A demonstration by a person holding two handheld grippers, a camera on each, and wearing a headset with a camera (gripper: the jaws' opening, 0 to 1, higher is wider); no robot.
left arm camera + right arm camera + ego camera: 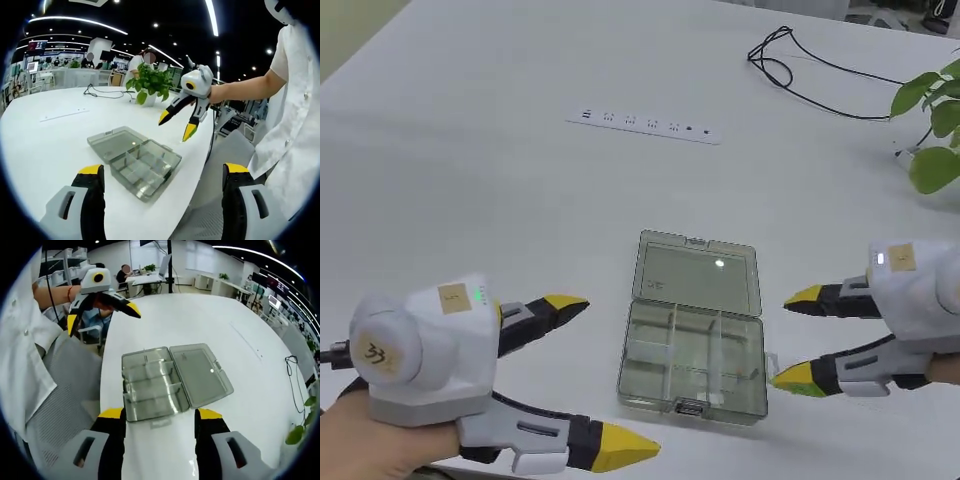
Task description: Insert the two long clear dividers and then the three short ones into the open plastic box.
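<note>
My left claw (620, 376) sits nearest, at the lower left of the head view. Its jaws are spread wide with nothing between them. The white tabletop (470, 150) runs off to the upper edge. My right claw (782, 338) comes in from the right edge, also parted wide and empty. It hangs just beside the plastic box (665, 403) without touching it.

The box lies low in the centre between the two claws. Its lid (700, 280) is folded flat toward the top of the frame, so the tray faces up and either claw can reach it.

Clear dividers (672, 345) already stand inside, splitting the tray into compartments, though I cannot count them for certain. With both claws empty, I judge the inserting is largely done and what's left is checking the fit.
</note>
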